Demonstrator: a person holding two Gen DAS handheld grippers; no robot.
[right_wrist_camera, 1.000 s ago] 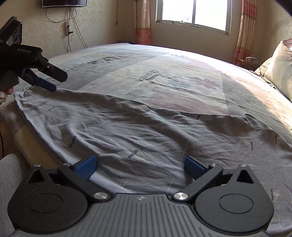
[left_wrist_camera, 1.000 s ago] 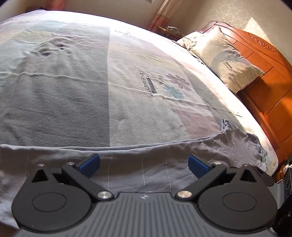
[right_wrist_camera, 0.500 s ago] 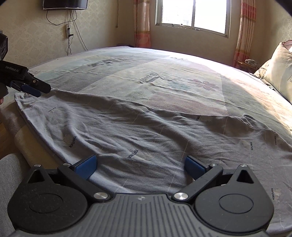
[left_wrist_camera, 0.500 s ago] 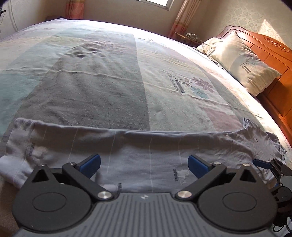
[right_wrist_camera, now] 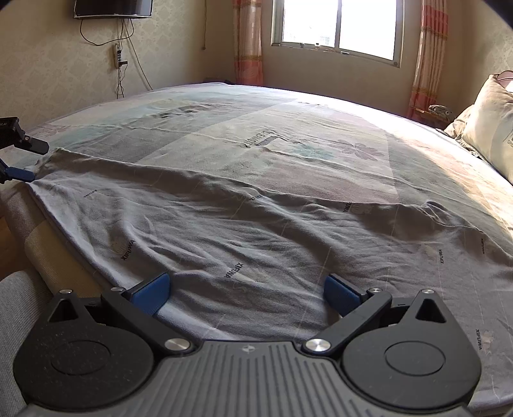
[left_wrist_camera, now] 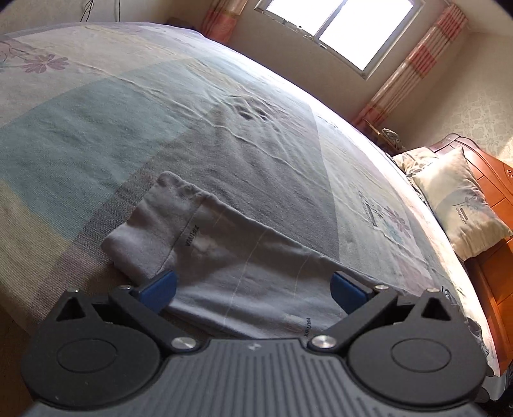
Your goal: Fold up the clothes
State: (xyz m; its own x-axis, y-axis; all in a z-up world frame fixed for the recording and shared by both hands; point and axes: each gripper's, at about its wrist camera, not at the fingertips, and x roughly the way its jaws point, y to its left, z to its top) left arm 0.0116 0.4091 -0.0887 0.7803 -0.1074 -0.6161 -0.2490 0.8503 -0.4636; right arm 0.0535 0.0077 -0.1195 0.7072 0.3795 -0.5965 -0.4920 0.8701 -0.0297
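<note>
A grey garment printed with small black lettering lies spread flat along the near edge of the bed. Its folded left end shows in the left wrist view. My left gripper hovers open just over that end, blue pads wide apart with nothing between them. It also shows at the far left of the right wrist view as the left gripper, beside the garment's corner. My right gripper stands open above the garment's near hem, holding nothing.
The bed's patchwork cover stretches beyond the garment. A pillow leans on the orange wooden headboard at the right. A window with striped curtains is at the back. The bed's edge drops off at the left.
My left gripper has swung left along the garment to its left end and turned toward the window. The right gripper has barely moved. The garment lies unchanged.
</note>
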